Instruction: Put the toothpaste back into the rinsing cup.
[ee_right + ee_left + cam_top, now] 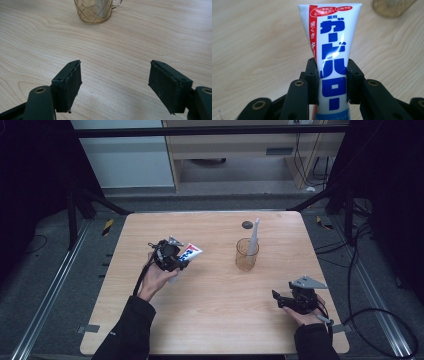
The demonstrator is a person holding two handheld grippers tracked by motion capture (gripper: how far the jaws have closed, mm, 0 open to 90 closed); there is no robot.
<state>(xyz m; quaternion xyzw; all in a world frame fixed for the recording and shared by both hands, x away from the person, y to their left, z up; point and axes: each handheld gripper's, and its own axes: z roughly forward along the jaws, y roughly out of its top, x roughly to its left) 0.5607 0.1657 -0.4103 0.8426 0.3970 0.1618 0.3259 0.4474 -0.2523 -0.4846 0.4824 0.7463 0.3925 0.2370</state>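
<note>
A white toothpaste tube [331,50] with blue and red print is clamped between the jaws of my left gripper [332,80], its flat crimped end pointing away from the camera. In the high view the left gripper [176,260] holds the toothpaste tube [190,252] a little above the left half of the wooden table [215,320]. An amber glass cup [247,255] stands right of centre with a white toothbrush [254,236] leaning in it. My right gripper [276,297] rests near the front right corner, jaws wide apart and empty; in the right gripper view, the right gripper [115,85] faces the cup [94,11].
A small dark round hole [247,224] sits near the table's far edge behind the cup. Black cables [365,285] run over the floor to the right of the table. A pale cabinet [240,150] stands beyond the table.
</note>
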